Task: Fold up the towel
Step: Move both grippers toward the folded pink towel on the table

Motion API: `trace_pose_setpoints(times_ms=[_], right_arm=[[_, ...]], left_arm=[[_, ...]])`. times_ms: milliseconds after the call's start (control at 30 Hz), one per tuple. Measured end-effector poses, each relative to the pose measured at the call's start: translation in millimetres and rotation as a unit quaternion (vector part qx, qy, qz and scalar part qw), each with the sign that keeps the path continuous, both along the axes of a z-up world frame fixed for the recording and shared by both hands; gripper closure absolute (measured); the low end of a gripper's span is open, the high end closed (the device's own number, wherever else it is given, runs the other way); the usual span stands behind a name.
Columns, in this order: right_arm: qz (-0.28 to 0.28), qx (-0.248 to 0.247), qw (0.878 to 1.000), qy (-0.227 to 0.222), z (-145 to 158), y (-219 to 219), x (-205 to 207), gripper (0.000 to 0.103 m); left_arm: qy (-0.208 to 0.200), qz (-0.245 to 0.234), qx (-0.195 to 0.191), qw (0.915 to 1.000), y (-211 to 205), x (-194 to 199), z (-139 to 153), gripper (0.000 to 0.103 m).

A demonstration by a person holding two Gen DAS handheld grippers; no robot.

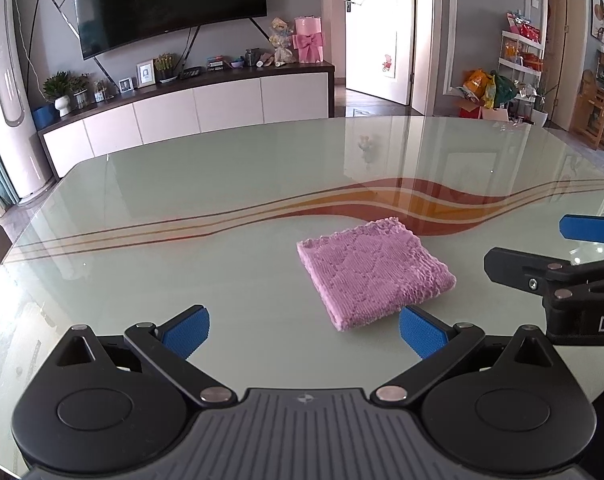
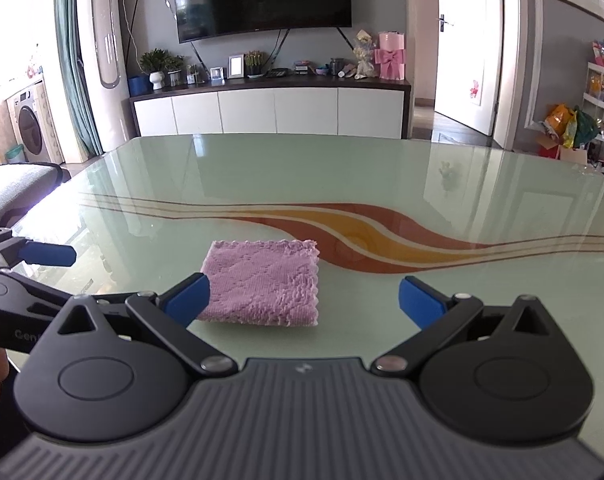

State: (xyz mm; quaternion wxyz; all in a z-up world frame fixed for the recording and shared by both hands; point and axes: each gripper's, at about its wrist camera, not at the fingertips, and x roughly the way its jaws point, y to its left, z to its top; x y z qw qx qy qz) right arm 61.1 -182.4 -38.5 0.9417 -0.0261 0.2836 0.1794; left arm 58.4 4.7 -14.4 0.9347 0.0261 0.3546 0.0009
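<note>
Our left gripper has its jaws spread wide with nothing between them, and our right gripper is spread just as wide and just as bare. We judge they are held back and apart because the folding looks done. Just ahead of both lies the pink towel, a compact stacked square flat on the glass table, near its front edge — the layer count we cannot make out. No container stands on the table; the towel sits in nothing.
</note>
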Motion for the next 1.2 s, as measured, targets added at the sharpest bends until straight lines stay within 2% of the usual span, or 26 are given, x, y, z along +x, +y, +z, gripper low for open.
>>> trace_pose_setpoints(times_ms=[467, 900, 1200], right_arm=[[-0.001, 0.005, 1.0, 0.016, -6.0, -3.2, 17.1, 0.0], [0.001, 0.003, 1.0, 0.012, 8.0, -1.0, 19.5, 0.0], [-0.001, -0.019, 1.0, 0.004, 10.3, 3.0, 30.0, 0.004]], left_arm=[[0.014, 0.01, -0.003, 0.9998, 7.3, 26.0, -6.7, 0.001], [0.008, 0.009, -0.004, 0.9999, 8.1, 28.1, -0.4, 0.001], [0.007, 0.011, -0.009, 0.9999, 12.6, 33.0, 0.3, 0.001]])
